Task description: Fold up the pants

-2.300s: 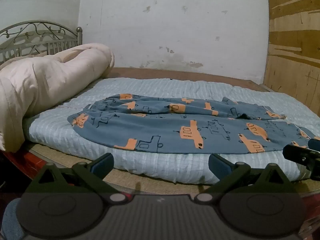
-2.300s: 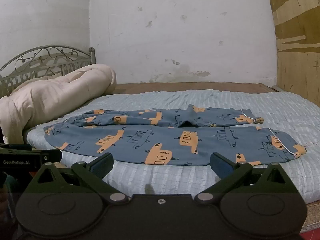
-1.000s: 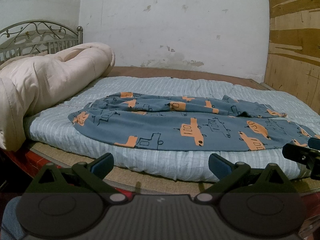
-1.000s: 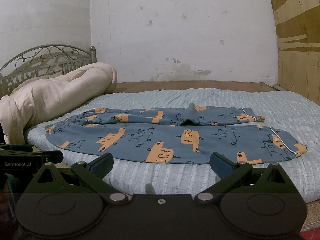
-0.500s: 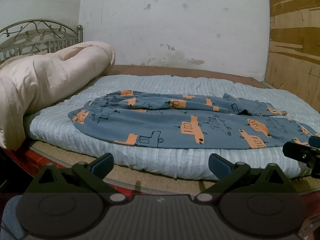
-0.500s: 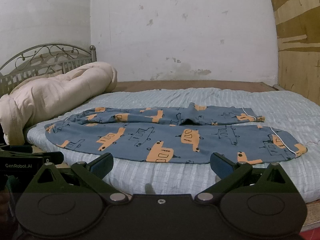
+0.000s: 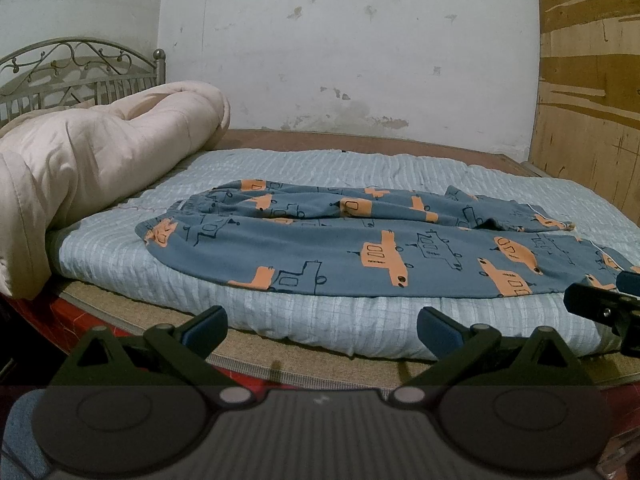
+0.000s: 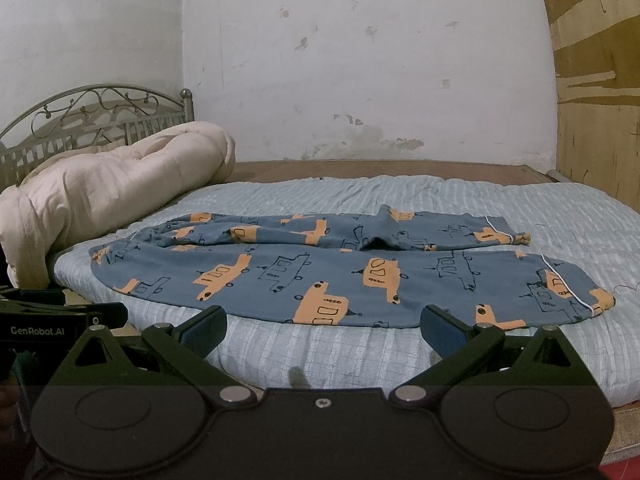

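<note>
Blue pants with orange car prints (image 7: 360,240) lie spread lengthwise on the bed, waistband at the left, leg cuffs at the right; they also show in the right wrist view (image 8: 340,268). My left gripper (image 7: 322,326) is open and empty, just in front of the bed's near edge, apart from the pants. My right gripper (image 8: 324,324) is open and empty, before the near edge below the lower leg. The right gripper's side (image 7: 600,308) shows at the left view's right edge. The left gripper's body (image 8: 48,320) shows at the right view's left edge.
A rolled cream quilt (image 7: 88,168) lies at the bed's left end against a metal headboard (image 7: 80,68). The light blue striped mattress pad (image 7: 360,164) covers the bed. A white wall stands behind and a wooden panel (image 7: 588,100) at the right.
Both grippers have drifted slightly in front of the bed; the view of the pants shifts a little. The pants lie as before and both grippers stay open.
</note>
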Demonstrator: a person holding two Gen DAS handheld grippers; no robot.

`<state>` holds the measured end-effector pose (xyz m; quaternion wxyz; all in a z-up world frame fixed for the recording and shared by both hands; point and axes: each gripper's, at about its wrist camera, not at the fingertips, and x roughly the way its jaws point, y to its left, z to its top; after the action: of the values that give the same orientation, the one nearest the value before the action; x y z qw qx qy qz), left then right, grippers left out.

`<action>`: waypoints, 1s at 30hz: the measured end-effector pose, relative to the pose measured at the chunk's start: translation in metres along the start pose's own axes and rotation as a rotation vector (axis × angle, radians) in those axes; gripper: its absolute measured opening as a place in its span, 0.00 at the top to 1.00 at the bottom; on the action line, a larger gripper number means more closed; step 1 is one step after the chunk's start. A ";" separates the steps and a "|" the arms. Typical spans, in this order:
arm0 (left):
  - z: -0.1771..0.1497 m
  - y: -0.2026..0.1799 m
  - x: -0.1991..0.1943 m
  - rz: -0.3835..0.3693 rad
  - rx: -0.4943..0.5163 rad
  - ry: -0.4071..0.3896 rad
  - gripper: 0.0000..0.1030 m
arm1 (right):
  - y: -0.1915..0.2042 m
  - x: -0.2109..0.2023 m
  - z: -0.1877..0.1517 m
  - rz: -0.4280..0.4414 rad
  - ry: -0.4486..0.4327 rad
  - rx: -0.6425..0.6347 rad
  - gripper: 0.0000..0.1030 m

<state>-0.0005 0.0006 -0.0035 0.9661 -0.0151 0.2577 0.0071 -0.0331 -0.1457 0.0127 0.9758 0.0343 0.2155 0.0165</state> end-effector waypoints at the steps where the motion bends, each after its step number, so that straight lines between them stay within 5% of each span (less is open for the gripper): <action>1: 0.000 0.000 0.000 0.000 0.000 0.001 0.01 | 0.000 0.000 0.000 0.000 0.000 0.000 0.01; 30: -0.003 0.001 0.005 -0.010 -0.016 0.037 0.00 | 0.003 0.002 -0.002 0.004 0.023 -0.004 0.01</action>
<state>0.0020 0.0014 -0.0089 0.9611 -0.0245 0.2751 0.0040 -0.0319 -0.1423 0.0102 0.9733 0.0327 0.2264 0.0190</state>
